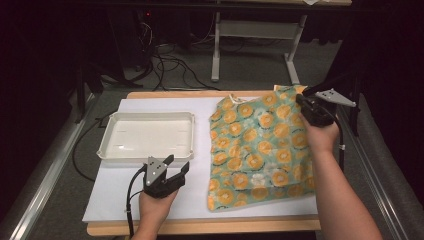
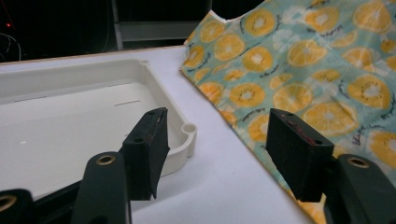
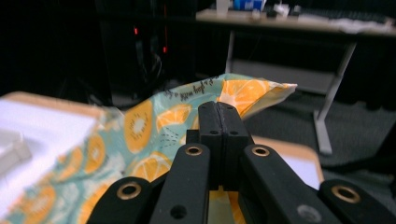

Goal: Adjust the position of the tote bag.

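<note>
White tabletop (image 1: pixel 125 195): empty tray (image 1: pixel 146 136), left tongs (image 1: pixel 176 167) apart, right tongs (image 1: pixel 303 101) clamped on cloth (image 1: pixel 260 145).

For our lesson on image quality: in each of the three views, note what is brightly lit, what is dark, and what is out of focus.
High view: white paper-covered table and white plastic tray bright, room behind dark. Left gripper view: orange-slice patterned cloth fairly sharp, near jaws soft. Right gripper view: shut right gripper sharp on the cloth, white table edge at left blurred, background dim.
</note>
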`<state>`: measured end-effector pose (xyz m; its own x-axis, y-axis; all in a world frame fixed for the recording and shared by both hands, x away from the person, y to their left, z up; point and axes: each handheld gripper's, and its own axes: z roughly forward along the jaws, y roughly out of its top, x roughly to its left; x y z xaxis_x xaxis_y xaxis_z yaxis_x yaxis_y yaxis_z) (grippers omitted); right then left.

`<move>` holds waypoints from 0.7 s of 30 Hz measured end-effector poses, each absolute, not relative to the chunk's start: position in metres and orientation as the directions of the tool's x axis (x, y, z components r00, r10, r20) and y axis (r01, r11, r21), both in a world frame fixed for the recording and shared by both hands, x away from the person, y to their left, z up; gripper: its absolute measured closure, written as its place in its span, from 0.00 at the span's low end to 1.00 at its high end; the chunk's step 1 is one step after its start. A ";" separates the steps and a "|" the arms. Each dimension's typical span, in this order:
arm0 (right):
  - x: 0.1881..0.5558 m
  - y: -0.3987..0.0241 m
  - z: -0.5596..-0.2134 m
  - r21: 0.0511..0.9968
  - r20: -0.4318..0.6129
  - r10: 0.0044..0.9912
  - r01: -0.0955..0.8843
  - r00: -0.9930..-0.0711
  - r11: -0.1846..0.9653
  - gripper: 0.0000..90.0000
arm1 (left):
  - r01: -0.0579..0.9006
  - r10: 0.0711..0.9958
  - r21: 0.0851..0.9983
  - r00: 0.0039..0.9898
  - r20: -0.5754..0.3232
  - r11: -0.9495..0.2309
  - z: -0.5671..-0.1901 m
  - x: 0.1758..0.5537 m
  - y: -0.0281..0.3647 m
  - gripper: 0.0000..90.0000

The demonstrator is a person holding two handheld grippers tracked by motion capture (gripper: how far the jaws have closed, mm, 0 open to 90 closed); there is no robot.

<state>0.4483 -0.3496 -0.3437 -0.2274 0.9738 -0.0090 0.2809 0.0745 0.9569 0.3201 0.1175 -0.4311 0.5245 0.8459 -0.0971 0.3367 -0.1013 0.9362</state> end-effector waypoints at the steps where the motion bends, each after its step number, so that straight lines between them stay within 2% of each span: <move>1: 0.447 -0.349 -0.335 0.963 -0.011 0.974 0.258 -0.226 0.070 1.00 | 0.336 0.846 0.936 0.524 -0.097 -0.101 -0.431 0.320 0.118 0.44; 5: 0.440 -0.345 -0.314 0.983 -0.020 0.972 0.171 -0.232 0.061 1.00 | 0.331 0.846 0.939 0.525 -0.097 -0.097 -0.430 0.320 0.117 0.44; 10: 0.421 -0.336 -0.311 0.989 -0.052 0.965 0.121 -0.258 0.086 1.00 | 0.309 0.841 0.946 0.533 -0.087 -0.098 -0.428 0.317 0.115 0.44; 21: 0.337 -0.318 -0.319 0.995 -0.082 0.903 0.013 -0.422 0.097 1.00 | 0.254 0.805 0.966 0.583 -0.113 -0.048 -0.415 0.302 0.095 0.42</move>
